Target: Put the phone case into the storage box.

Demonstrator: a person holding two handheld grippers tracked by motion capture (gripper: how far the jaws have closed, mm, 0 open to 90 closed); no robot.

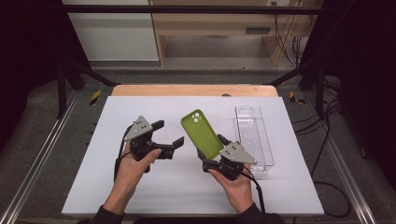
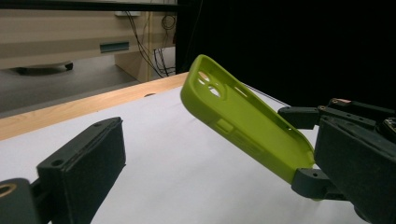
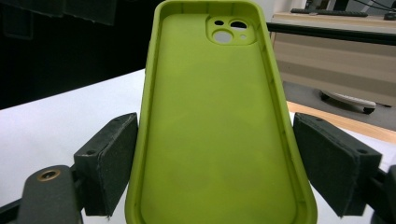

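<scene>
Phone case lime green; box clear; table cover white; hand-held gripper jaws black.

Right gripper view: the green phone case runs off the bottom edge. Left gripper view: the left gripper's second jaw is out of frame.

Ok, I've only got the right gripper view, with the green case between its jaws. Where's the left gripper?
Observer: The left gripper is just left of the case, jaws open, not touching it.
Operator: Anything nearby to put the case in?
Observer: A clear tray sits just right of the case; it looks empty.
</scene>
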